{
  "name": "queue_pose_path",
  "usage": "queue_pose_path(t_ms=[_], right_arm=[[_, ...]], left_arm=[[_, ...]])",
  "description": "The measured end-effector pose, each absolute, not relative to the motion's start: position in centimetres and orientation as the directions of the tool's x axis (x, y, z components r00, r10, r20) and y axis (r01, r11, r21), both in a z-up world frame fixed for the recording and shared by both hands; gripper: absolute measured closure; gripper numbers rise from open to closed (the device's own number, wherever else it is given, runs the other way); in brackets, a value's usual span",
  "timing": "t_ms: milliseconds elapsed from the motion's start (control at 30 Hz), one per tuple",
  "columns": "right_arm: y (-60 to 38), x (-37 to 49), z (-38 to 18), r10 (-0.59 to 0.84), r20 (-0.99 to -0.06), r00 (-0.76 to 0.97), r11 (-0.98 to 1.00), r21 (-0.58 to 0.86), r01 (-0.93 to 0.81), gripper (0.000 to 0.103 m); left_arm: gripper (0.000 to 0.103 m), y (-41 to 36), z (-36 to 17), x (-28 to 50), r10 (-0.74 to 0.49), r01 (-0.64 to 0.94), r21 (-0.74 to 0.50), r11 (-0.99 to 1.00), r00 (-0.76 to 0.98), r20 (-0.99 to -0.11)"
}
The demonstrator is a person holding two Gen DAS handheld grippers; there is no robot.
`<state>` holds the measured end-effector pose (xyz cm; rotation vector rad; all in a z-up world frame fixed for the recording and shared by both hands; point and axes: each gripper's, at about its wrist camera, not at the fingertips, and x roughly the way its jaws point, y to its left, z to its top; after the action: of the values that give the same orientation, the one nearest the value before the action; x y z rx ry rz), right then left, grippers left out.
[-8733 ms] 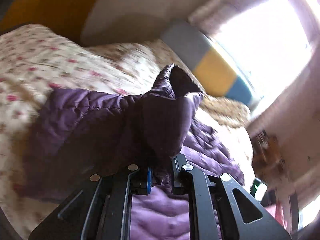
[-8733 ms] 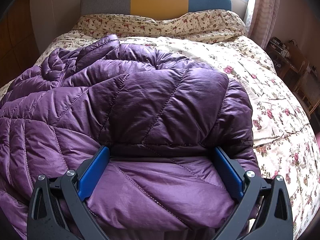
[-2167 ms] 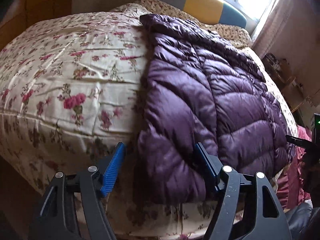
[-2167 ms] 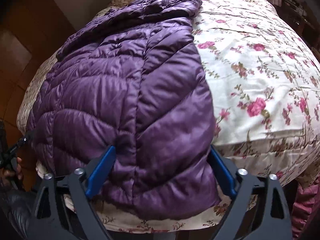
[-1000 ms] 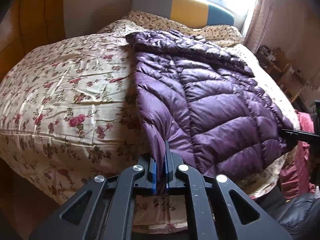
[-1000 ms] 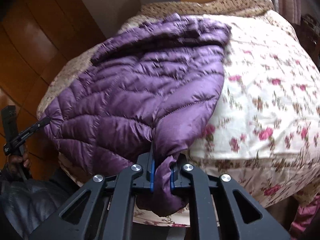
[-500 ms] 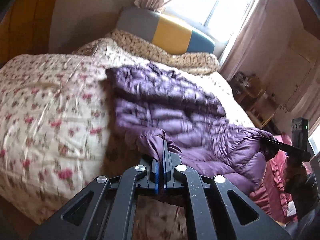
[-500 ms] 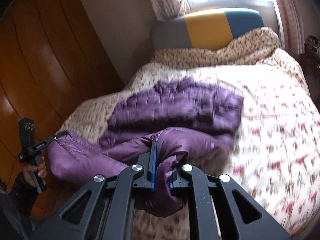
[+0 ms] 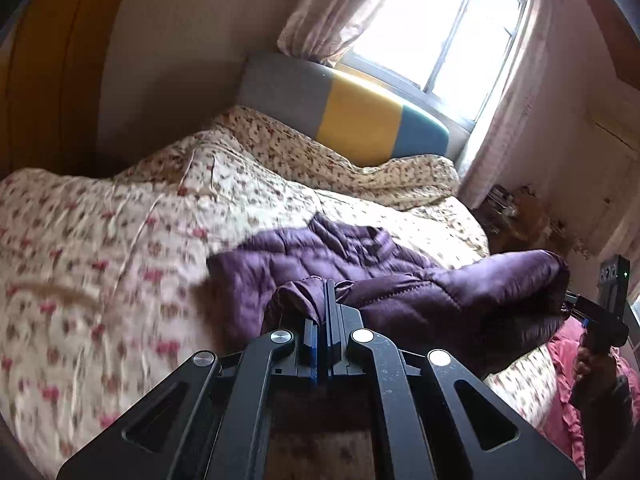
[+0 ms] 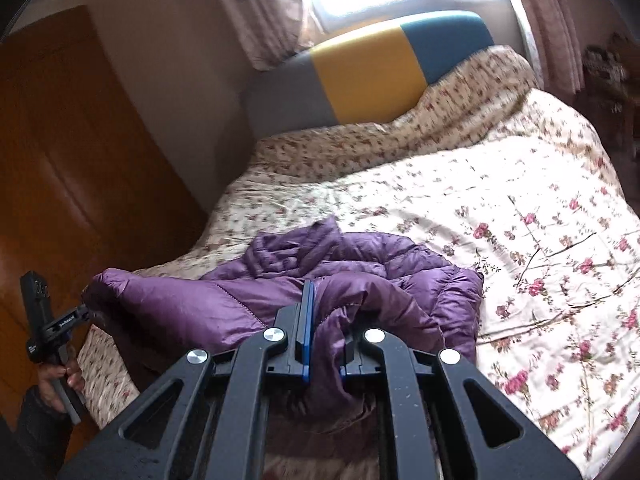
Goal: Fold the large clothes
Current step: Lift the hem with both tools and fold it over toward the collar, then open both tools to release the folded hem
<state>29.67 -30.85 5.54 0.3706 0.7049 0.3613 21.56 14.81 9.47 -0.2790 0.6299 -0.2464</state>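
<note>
A bed covered by a cream quilt [image 10: 520,208] printed with small red and pink flowers fills both views; the satin-like cloth is creased and slightly glossy. At the far end an upholstered headboard [image 9: 352,116] in grey, yellow and blue panels is seen, with a rumpled floral pillow cover [image 9: 360,164] bunched against it. Behind it a bright window [image 9: 436,36] is framed by pale patterned curtains [image 9: 320,28]. A brown wooden door or wardrobe front [image 10: 60,168] is seen at the left of the right wrist view, and cluttered furniture near the wall at the right of the left wrist view is too blurred to tell apart.

The purple quilted down jacket [image 10: 360,268] lies on the near part of the bed, puffy and shiny, with stitched diagonal channels. Its near hem is lifted clear of the quilt and stretched between the two tools, so that a fold is raised over the rest of the garment.

The left gripper [image 9: 325,296] is clenched on one corner of that hem, the cloth pinched thin between blue pads. The right gripper [image 10: 326,322] is clamped on the other corner, a thick wad of fabric bulging between its fingers. In each view the opposite tool is seen at the edge, gripped by a hand [image 10: 60,376].
</note>
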Motion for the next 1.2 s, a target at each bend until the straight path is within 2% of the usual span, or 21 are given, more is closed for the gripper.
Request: queue_pose_path(t_ms=[200, 367, 567, 700, 767, 800, 933, 967, 1000, 1033, 1067, 1200], right_arm=[[-30.8, 34.0, 1.6, 0.406, -0.609, 0.681, 0.885, 0.449, -0.127, 0.095], [-31.1, 37.1, -1.3, 0.365, -0.657, 0.66, 0.892, 0.45, -0.045, 0.087], [-30.9, 38.9, -3.4, 0.35, -0.682, 0.642, 0.888, 0.46, 0.004, 0.067], [-30.9, 39.1, -3.5, 0.386, -0.662, 0.642, 0.864, 0.503, -0.001, 0.04], [-30.7, 38.8, -3.0, 0.389, -0.655, 0.647, 0.862, 0.506, -0.006, 0.033], [-30.6, 38.7, -2.7, 0.398, -0.648, 0.649, 0.857, 0.515, -0.011, 0.023], [-30.3, 37.9, -0.7, 0.391, -0.611, 0.688, 0.856, 0.515, -0.029, 0.006], [-30.3, 37.7, -0.2, 0.389, -0.603, 0.697, 0.856, 0.516, -0.032, 0.006], [-30.4, 37.4, 0.3, 0.384, -0.594, 0.707, 0.858, 0.513, -0.035, 0.006], [-30.5, 37.2, 0.7, 0.383, -0.59, 0.711, 0.858, 0.512, -0.038, 0.006], [-30.6, 36.8, 0.9, 0.381, -0.587, 0.715, 0.861, 0.507, -0.042, 0.006], [-31.2, 34.9, 0.7, 0.347, -0.608, 0.714, 0.882, 0.471, -0.027, 0.006]], left_arm=[[0.101, 14.2, 7.7, 30.2, -0.268, 0.097, -0.302, 0.948, 0.755, -0.599], [0.101, 13.7, 4.7, 35.0, -0.23, 0.046, -0.284, 0.958, 0.715, -0.66], [0.101, 13.3, 0.9, 39.6, -0.19, -0.019, -0.264, 0.964, 0.649, -0.737], [0.099, 13.9, -0.7, 41.4, -0.211, -0.049, -0.301, 0.952, 0.609, -0.764], [0.099, 14.6, -1.1, 41.9, -0.239, -0.061, -0.34, 0.939, 0.595, -0.767], [0.099, 15.0, -1.1, 42.0, -0.258, -0.064, -0.364, 0.929, 0.594, -0.762], [0.084, 15.7, -0.5, 41.7, -0.283, -0.066, -0.4, 0.914, 0.604, -0.745], [0.075, 15.8, -0.3, 41.5, -0.281, -0.066, -0.4, 0.914, 0.609, -0.742], [0.058, 16.0, 0.0, 41.1, -0.279, -0.069, -0.405, 0.912, 0.62, -0.733], [0.047, 16.4, 0.4, 40.7, -0.273, -0.08, -0.414, 0.907, 0.637, -0.721], [0.031, 16.7, 0.7, 40.3, -0.268, -0.088, -0.422, 0.902, 0.652, -0.71], [0.029, 17.9, 1.6, 38.5, -0.279, -0.087, -0.451, 0.888, 0.679, -0.679]])
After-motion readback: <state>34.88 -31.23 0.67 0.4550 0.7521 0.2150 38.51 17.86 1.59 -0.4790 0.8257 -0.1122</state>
